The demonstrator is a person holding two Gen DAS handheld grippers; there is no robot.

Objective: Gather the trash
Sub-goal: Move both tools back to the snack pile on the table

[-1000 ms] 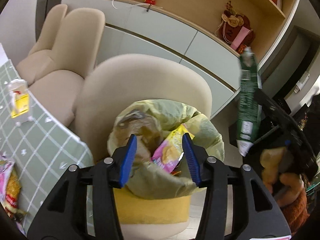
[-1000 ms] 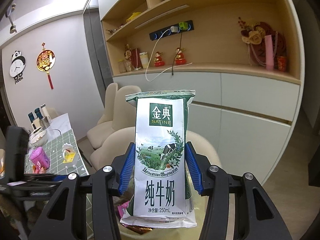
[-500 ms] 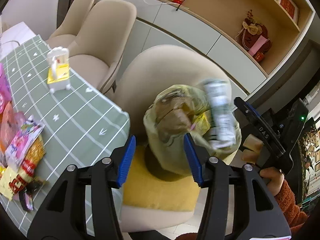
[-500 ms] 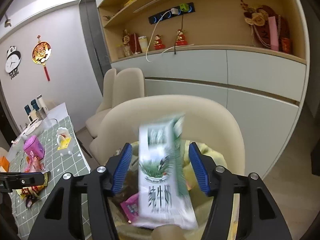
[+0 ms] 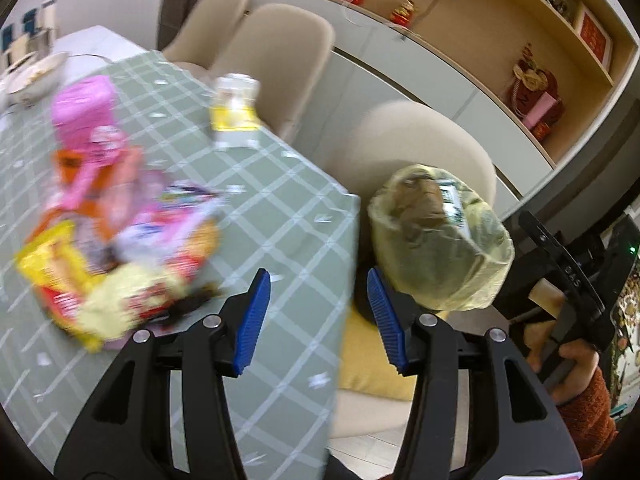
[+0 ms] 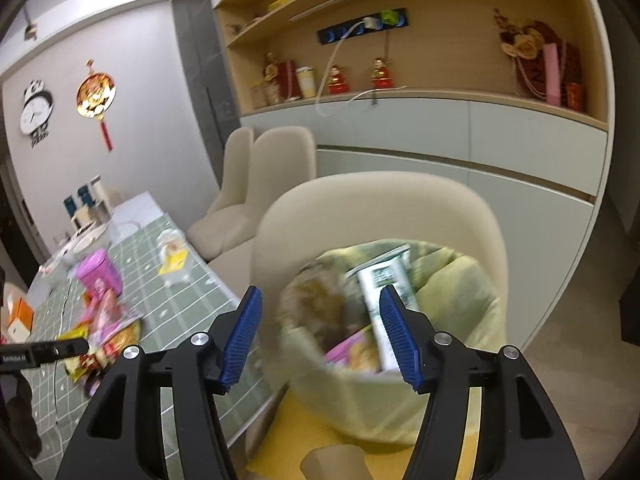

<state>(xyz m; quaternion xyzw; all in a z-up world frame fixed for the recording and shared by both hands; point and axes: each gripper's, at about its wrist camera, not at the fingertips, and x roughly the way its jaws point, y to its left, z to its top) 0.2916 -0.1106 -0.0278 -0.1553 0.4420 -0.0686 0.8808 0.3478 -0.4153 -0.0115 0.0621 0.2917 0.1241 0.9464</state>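
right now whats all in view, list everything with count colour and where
trash bin: one, lined with a yellow-green bag, on the near chair's yellow cushion
milk carton: one, white and green, lying in the bin
snack wrappers: a pile, pink, yellow and red, on the table, count blurred
pink tub: one, on the table behind the pile
small bottle: one, white with yellow label, near the table edge
table: one, green checked cloth
chairs: three, beige, beside the table
wall clock: one, panda shaped, black and white
left gripper: black, blue pads, open, empty
right gripper: jaws have just been opening, nothing between them
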